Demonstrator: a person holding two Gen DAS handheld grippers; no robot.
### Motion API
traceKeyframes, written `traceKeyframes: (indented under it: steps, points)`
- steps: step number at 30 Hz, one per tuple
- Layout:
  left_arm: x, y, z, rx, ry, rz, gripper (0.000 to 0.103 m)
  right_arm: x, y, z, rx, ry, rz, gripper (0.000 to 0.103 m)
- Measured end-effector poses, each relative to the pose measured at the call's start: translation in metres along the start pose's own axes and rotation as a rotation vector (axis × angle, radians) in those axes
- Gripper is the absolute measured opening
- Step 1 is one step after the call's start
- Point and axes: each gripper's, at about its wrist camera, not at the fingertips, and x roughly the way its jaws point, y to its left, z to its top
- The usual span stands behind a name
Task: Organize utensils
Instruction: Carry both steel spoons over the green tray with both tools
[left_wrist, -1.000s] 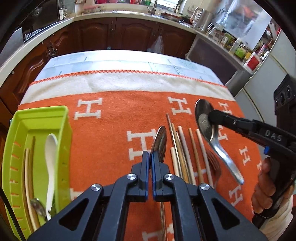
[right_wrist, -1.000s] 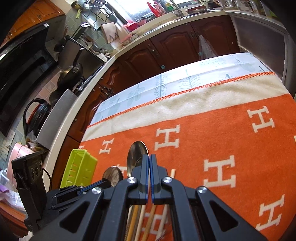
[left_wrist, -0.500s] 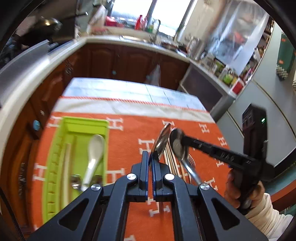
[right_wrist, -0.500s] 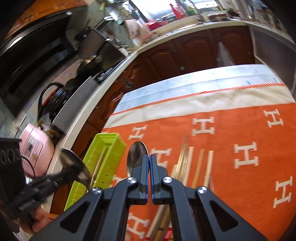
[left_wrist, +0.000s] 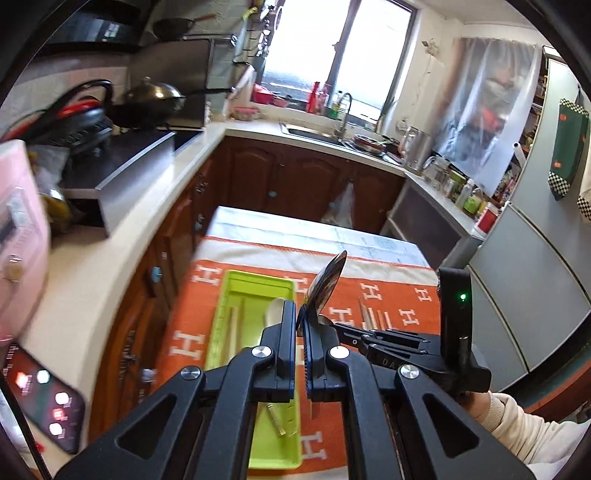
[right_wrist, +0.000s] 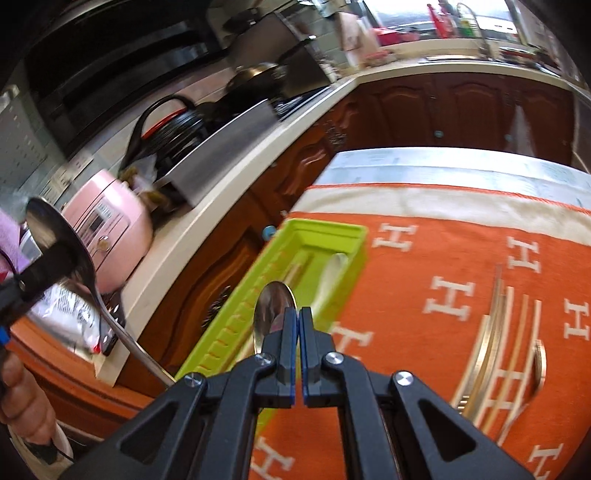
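Note:
My left gripper (left_wrist: 301, 321) is shut on a metal spoon (left_wrist: 327, 280), held in the air with its bowl tilted up over the lime-green tray (left_wrist: 258, 278). My right gripper (right_wrist: 298, 325) is shut on a second metal spoon (right_wrist: 273, 314), hovering by the near long side of the green tray (right_wrist: 325, 232). In the right wrist view the left gripper (right_wrist: 51, 258) and its spoon (right_wrist: 48, 229) hang at the far left, off the table's edge. The tray holds a white spoon (left_wrist: 275, 310) and chopsticks (left_wrist: 232, 325).
Several chopsticks and a fork (right_wrist: 509, 332) lie on the orange blanket (right_wrist: 461, 258) to the right of the tray. A kitchen counter (left_wrist: 110, 266) with a pink cooker (right_wrist: 107, 225) runs along the table's left side. A phone (left_wrist: 40, 398) lies near the counter's edge.
Both grippers have risen off the blanket with their spoons and swung left toward the green tray. The left one climbed higher, so more of the kitchen shows.

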Motion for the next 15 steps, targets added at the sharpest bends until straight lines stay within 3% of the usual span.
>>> traceKeyframes:
  steps: [8, 15]
  points:
    - [-0.007, 0.013, -0.004, 0.038, 0.046, 0.109, 0.002, 0.024, 0.037, -0.003, -0.015, 0.015, 0.024, 0.001]
    - [0.051, 0.01, -0.026, 0.075, 0.199, 0.093, 0.002, 0.045, 0.03, -0.008, 0.022, -0.007, -0.082, 0.001]
